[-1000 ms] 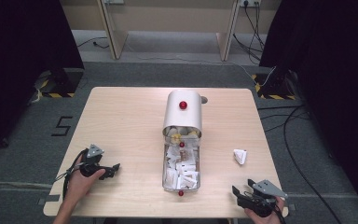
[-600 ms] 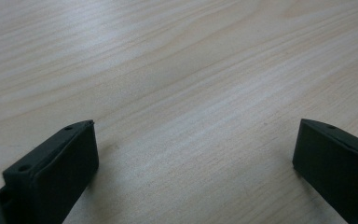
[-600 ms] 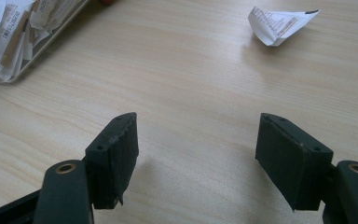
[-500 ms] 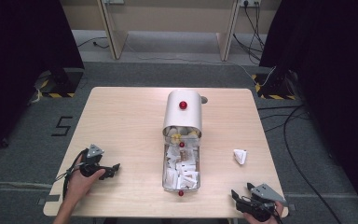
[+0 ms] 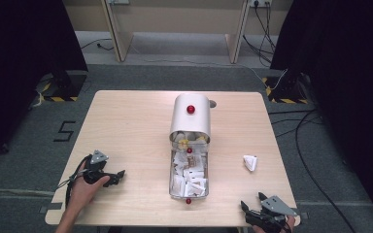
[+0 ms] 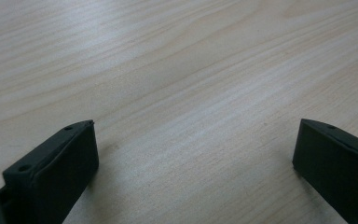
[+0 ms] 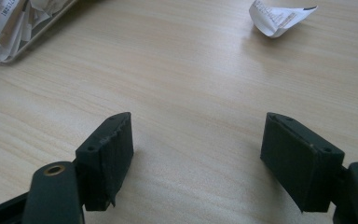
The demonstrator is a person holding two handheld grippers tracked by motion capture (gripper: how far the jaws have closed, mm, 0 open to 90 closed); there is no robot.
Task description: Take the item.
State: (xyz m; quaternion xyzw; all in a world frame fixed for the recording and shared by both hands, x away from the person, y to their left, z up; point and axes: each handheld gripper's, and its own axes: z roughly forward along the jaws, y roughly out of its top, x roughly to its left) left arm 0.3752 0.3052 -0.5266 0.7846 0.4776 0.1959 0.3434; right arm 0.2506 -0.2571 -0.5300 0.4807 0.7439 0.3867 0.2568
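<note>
The right gripper [image 5: 260,213] has slid a little further down toward the bottom right corner of the high view over the last second, jaws spread and empty. The left gripper [image 5: 110,175], also spread and empty, has stayed at lower left on the desk [image 5: 126,126]. The crumpled receipt [image 5: 250,162] lies alone right of centre, well apart from the open paper-filled tray [image 5: 188,174] under its metal cover [image 5: 191,119]. Probably a pause, nothing grasped yet.

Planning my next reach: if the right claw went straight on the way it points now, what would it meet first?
Bare table at first. The right claw is open and empty; its line runs between the tray of paper slips and the crumpled paper, so it likely passes both, though depth is unclear.
</note>
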